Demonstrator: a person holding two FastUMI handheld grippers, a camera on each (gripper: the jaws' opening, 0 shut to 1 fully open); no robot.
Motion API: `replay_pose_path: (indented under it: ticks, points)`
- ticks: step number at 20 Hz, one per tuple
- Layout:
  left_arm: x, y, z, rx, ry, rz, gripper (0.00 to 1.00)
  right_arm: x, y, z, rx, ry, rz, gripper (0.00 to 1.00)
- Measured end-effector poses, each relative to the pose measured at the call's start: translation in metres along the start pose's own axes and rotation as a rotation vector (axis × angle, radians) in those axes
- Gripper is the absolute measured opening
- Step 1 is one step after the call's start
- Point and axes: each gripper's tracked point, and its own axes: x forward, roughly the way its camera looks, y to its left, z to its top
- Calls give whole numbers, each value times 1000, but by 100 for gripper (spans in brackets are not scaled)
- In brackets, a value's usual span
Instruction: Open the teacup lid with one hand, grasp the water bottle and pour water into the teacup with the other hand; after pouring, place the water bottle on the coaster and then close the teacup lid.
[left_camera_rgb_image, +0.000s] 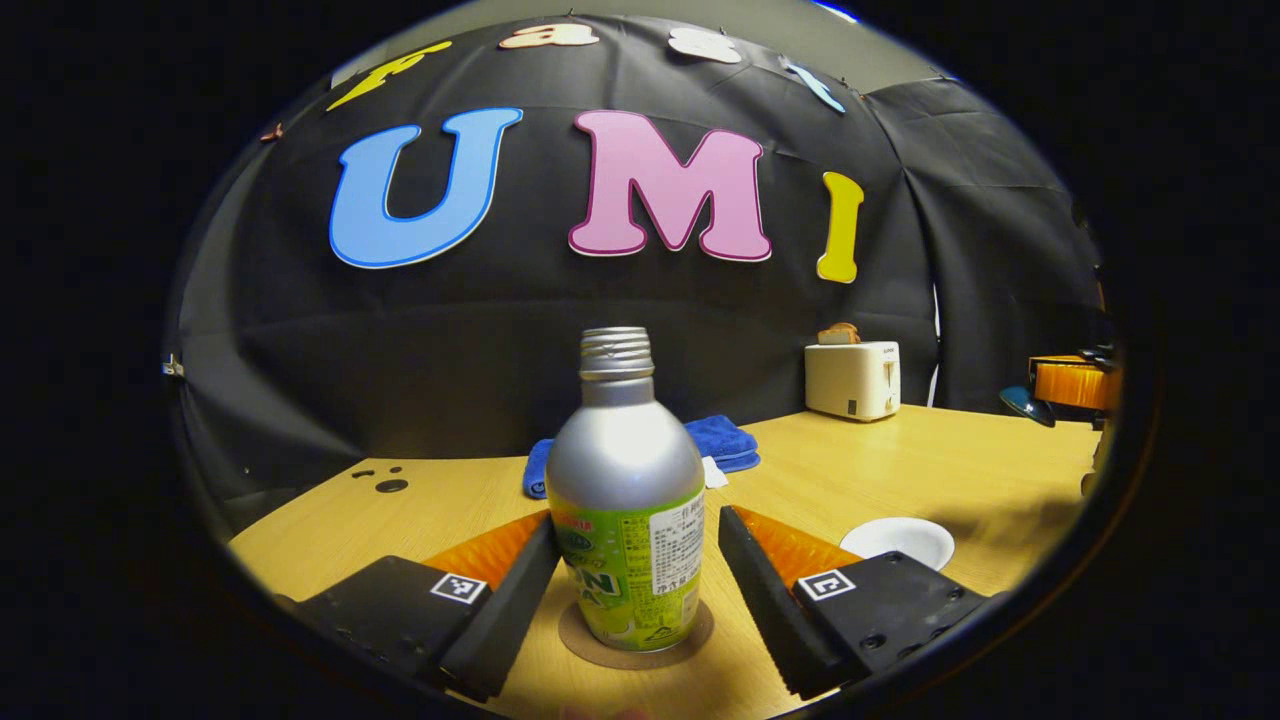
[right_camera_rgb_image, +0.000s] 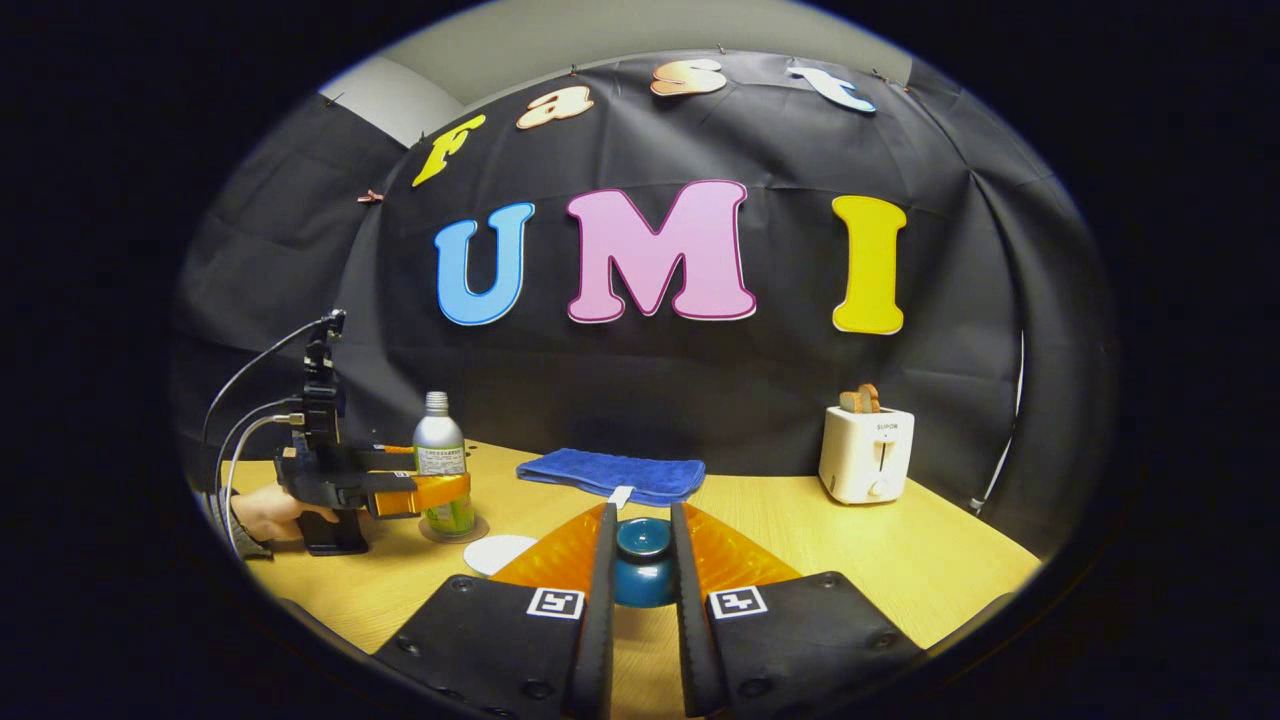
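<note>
A silver bottle (left_camera_rgb_image: 625, 470) with a green label and no cap stands upright on a round brown coaster (left_camera_rgb_image: 700, 632). My left gripper (left_camera_rgb_image: 637, 520) is open, with one finger on each side of the bottle and a gap on both sides. The right gripper view shows the same left gripper (right_camera_rgb_image: 425, 492) around the bottle (right_camera_rgb_image: 440, 455), with a hand behind it. My right gripper (right_camera_rgb_image: 641, 512) is shut on a dark blue teacup lid (right_camera_rgb_image: 643, 565), held above the table. A low white teacup (right_camera_rgb_image: 500, 552) sits on the table right of the bottle and appears as a white rim (left_camera_rgb_image: 897, 540).
A folded blue towel (right_camera_rgb_image: 612, 473) lies at the back of the wooden table (right_camera_rgb_image: 900, 560). At the back right stands a white toaster (right_camera_rgb_image: 866, 455) with bread in it. Cables run from the left gripper. The right gripper (left_camera_rgb_image: 1075, 385) shows at the far right.
</note>
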Motion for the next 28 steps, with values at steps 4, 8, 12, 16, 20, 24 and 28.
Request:
replay_pose_path:
  ticks: [4,8,12,16,20,24,28]
  points:
    - [-31,2,0,-9,24,5,96,1,17,-4,18,8,42,31]
    - [-68,8,9,-35,-16,6,96,16,49,-20,76,45,112,31]
    - [-98,10,9,-78,-49,27,97,39,77,-18,69,83,157,31]
    - [-114,12,2,-79,-62,56,97,59,106,-27,47,122,199,31]
    - [-120,10,-6,-59,-26,80,96,74,119,-56,11,190,201,31]
    - [-118,10,-4,-59,-31,78,97,82,119,-74,18,246,190,31]
    - [-118,11,-5,-59,-33,78,97,84,123,-82,-8,273,196,31]
